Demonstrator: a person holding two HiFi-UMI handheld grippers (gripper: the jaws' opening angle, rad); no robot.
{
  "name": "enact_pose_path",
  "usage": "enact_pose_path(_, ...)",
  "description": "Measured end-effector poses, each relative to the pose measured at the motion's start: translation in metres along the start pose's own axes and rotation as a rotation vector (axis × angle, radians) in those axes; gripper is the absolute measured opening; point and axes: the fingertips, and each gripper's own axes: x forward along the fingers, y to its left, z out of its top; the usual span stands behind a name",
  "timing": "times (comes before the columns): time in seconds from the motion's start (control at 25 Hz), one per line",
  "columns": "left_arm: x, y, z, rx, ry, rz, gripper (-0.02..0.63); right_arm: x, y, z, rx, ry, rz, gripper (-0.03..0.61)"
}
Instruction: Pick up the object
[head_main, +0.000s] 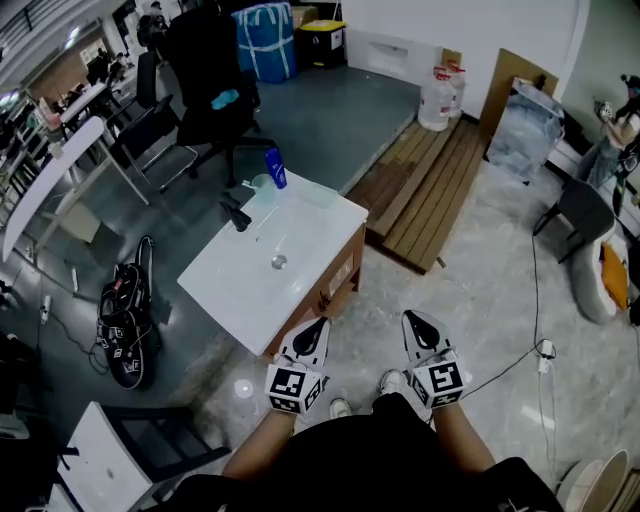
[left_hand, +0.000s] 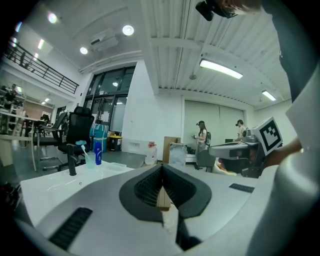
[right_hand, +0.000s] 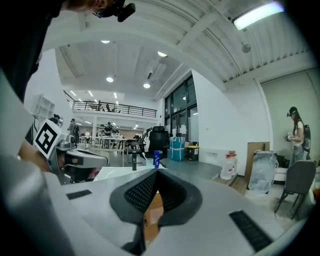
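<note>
A white washbasin top (head_main: 240, 285) sits on a wooden cabinet in front of me. At its far end stand a blue bottle (head_main: 275, 168), a clear cup with a toothbrush (head_main: 261, 183) and a black tap (head_main: 237, 215). My left gripper (head_main: 318, 327) hovers shut and empty just off the basin's near right corner. My right gripper (head_main: 415, 321) is beside it over the floor, also shut and empty. The left gripper view shows the bottle (left_hand: 98, 152), cup (left_hand: 89, 159) and tap (left_hand: 73, 162) beyond the shut left gripper (left_hand: 162, 168). In the right gripper view the bottle (right_hand: 156, 159) shows past the right gripper (right_hand: 156, 172).
A black office chair (head_main: 212, 85) stands behind the basin. Wooden planks (head_main: 425, 190) lie on the floor to the right, with water jugs (head_main: 440, 95) beyond. A black bag (head_main: 125, 322) lies on the left floor. A cable (head_main: 535, 300) and grey chair (head_main: 580, 212) are at right.
</note>
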Motion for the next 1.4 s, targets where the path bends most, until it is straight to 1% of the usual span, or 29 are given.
enact_pose_path(0.28, 0.033, 0.021, 0.004, -0.004, 0.008, 0.029, 0.018, 0.040, -0.024, 0.000, 0.000, 0.004, 0.024, 0.018)
enact_pose_path(0.4, 0.051, 0.029, 0.006, -0.005, 0.015, 0.048, 0.018, 0.059, -0.035, 0.000, 0.003, 0.013, 0.053, 0.018)
enact_pose_path(0.52, 0.070, 0.038, 0.007, -0.025, 0.027, 0.073, 0.018, 0.080, -0.049, 0.001, 0.005, 0.019, 0.087, 0.018)
enact_pose_path(0.8, 0.109, 0.057, 0.008, -0.046, 0.051, 0.161, 0.018, 0.122, -0.079, 0.000, 0.056, 0.004, 0.126, 0.017)
enact_pose_path(1.16, 0.143, 0.068, 0.012, -0.054, 0.062, 0.250, 0.018, 0.171, -0.110, 0.002, 0.051, 0.010, 0.234, 0.018)
enact_pose_path(1.28, 0.148, 0.071, 0.012, -0.046, 0.070, 0.294, 0.018, 0.180, -0.118, -0.001, 0.047, 0.010, 0.264, 0.018)
enact_pose_path(1.4, 0.138, 0.079, 0.006, -0.077, 0.070, 0.362, 0.018, 0.185, -0.125, -0.005, 0.035, 0.012, 0.283, 0.018)
